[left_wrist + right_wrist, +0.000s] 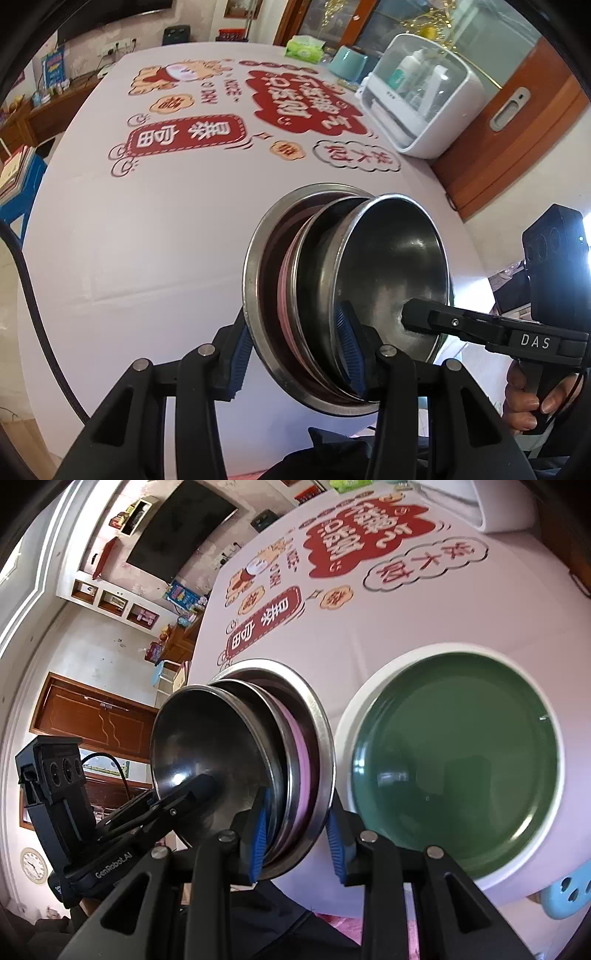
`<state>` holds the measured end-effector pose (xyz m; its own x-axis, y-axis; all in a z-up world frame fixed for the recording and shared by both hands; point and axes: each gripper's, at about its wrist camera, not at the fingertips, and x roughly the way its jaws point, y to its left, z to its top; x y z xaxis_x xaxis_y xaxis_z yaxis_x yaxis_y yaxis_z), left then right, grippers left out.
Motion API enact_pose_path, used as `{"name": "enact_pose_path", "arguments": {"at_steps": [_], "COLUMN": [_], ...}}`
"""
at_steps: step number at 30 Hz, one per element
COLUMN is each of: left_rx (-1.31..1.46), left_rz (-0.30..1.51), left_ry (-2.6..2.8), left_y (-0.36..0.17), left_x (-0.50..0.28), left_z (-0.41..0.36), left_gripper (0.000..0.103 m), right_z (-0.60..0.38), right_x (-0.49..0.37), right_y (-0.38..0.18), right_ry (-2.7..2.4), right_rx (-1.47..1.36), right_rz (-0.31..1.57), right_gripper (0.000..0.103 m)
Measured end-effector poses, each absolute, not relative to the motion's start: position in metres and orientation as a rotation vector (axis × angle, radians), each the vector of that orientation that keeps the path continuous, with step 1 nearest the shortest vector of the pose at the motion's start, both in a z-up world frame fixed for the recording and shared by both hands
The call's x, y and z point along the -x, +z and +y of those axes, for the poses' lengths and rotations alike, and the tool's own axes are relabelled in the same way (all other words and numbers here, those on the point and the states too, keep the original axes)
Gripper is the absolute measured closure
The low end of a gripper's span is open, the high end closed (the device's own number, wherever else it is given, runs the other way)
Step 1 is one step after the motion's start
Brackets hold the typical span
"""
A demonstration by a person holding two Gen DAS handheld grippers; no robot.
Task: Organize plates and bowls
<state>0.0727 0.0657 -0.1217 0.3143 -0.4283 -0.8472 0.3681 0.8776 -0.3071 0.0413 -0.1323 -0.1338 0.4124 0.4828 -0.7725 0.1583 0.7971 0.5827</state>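
Observation:
A stack of dishes hangs tilted above the table: a wide-rimmed steel plate (255, 280), a pink dish (284, 291) inside it and a steel bowl (391, 266) on top. My left gripper (293, 347) is shut on the stack's near rim, blue pads on either side. In the right wrist view my right gripper (298, 836) is shut on the opposite rim of the same stack (325, 731), one pad in the bowl (207, 746). Each gripper's black finger (436, 321) shows in the other's view. A green plate (454, 764) with a white rim lies on the table beside the stack.
The table (147, 221) wears a white cloth with red printed signs. At its far right stand a white lidded countertop box (417, 99), a teal box (349, 62) and a green tissue pack (304, 48). A light-blue stool (569, 890) sits below the table's edge.

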Motion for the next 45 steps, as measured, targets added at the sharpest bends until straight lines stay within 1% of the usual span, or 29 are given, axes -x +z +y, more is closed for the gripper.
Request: {"name": "enact_pose_path", "arguments": {"at_steps": [6,12,16,24,37,45], "left_rx": [0.088,0.094,0.081,0.036,0.059,0.052], "left_rz": [1.103,1.114,1.145,1.209,1.298,1.323], "left_ry": [-0.563,-0.617,-0.665,-0.71,-0.663,-0.635], "left_y": [-0.118,-0.126,-0.134,-0.155,-0.179,-0.185], "left_x": [-0.061,-0.058,-0.054,-0.056,-0.06,-0.059], "left_z": [0.042,0.011,-0.014,-0.053,-0.062,-0.062], "left_gripper": [0.06,0.06,0.059,0.059,0.059,0.058], "right_z": [-0.152,-0.179,-0.197,-0.226,-0.231,-0.231], "right_x": [-0.029,-0.019,-0.013,-0.006,-0.007,-0.01], "right_y": [-0.125,-0.118,-0.122,-0.141,-0.154,-0.156], "right_ry": [0.199,0.153,0.097,0.047,0.048,0.056], "right_rx": [-0.59,-0.524,-0.47,-0.476,-0.443,-0.428], "right_rz": [1.125,1.114,1.142,1.215,1.248,1.261], "right_gripper": [0.074,0.074,0.074,0.074,0.074,0.072]}}
